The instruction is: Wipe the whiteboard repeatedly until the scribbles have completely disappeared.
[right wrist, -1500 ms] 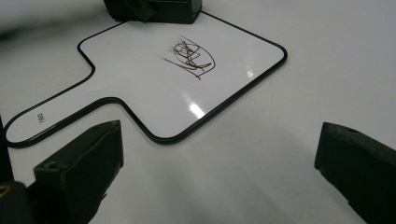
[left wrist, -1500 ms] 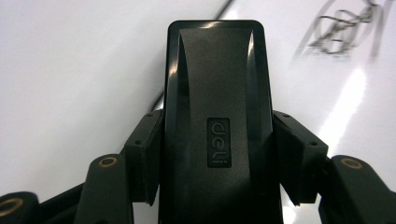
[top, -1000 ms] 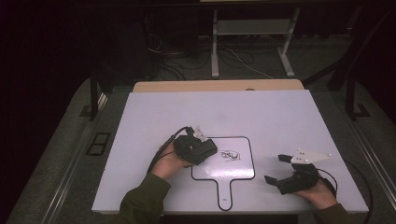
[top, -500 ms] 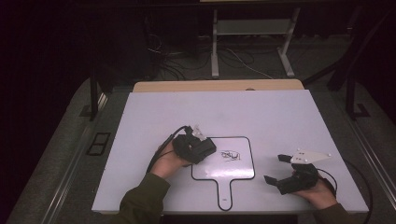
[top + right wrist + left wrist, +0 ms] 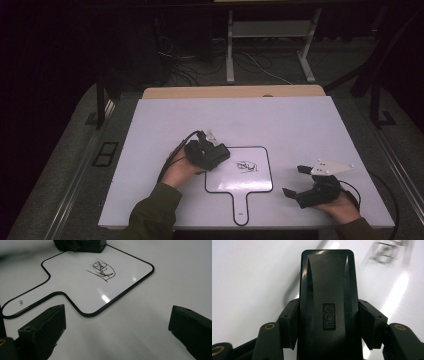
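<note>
L. gripper (image 5: 212, 156) clamped black plastic eraser block (image 5: 328, 302) at white paddle-shaped whiteboard (image 5: 252, 180); keep flat, sweep over black scribble (image 5: 246, 166); r. gripper (image 5: 296, 181) stood apart, empty.

White table (image 5: 300, 125) w/ paddle-shaped whiteboard (image 5: 250, 182) lying flat near front edge, black scribble (image 5: 246, 166) on it.

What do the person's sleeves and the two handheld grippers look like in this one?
Both forearms wear dark olive-green sleeves. The left gripper is black and blocky, with a black cable looping from it. The right gripper is black too, topped by a pale grey three-cornered plate, with a thin black cable trailing behind.
</note>
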Demonstrator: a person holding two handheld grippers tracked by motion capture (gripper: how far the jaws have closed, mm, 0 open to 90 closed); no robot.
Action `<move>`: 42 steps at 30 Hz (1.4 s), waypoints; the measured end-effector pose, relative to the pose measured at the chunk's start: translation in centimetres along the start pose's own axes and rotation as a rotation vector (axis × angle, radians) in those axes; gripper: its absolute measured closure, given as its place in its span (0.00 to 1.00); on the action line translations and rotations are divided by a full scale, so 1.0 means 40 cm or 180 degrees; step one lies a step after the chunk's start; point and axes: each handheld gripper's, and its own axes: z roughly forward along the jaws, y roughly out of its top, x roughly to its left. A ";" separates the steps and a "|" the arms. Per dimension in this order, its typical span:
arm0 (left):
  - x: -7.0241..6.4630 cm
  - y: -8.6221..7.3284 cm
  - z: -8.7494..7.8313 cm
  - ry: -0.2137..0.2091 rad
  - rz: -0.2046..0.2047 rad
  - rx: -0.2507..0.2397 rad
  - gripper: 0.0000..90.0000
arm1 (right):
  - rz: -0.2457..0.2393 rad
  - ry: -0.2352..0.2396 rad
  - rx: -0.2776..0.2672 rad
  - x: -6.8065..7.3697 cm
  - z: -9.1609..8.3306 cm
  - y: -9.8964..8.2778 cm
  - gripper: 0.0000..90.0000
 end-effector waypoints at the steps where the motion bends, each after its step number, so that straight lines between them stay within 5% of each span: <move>1: -0.016 -0.002 -0.001 -0.0029 0.0036 -0.0002 0.44 | 0.0001 0.0000 -0.0001 0.001 0.000 0.000 0.00; 5: -0.054 0.001 -0.003 -0.0086 0.0147 0.0008 0.44 | -0.0007 0.0004 -0.0013 0.003 -0.001 0.001 0.00; 14: 0.004 0.037 0.023 0.0072 0.0034 -0.0011 0.44 | 0.0007 -0.0003 -0.0021 0.000 -0.003 0.001 0.00; 25: 0.013 0.068 0.042 -0.0016 0.0062 -0.0009 0.44 | -0.0014 -0.0001 -0.0013 0.002 0.000 0.002 0.00; 31: -0.001 0.108 0.066 -0.0073 0.0103 -0.0024 0.44 | 0.0008 -0.0004 -0.0012 0.000 -0.001 0.001 0.00; 41: -0.035 0.133 0.075 -0.0193 0.0359 0.0007 0.44 | 0.0012 -0.0007 -0.0015 -0.003 -0.004 -0.001 0.00; 42: -0.049 0.131 0.076 -0.0235 0.0279 -0.0007 0.44 | 0.0009 -0.0004 -0.0017 -0.002 -0.003 -0.001 0.00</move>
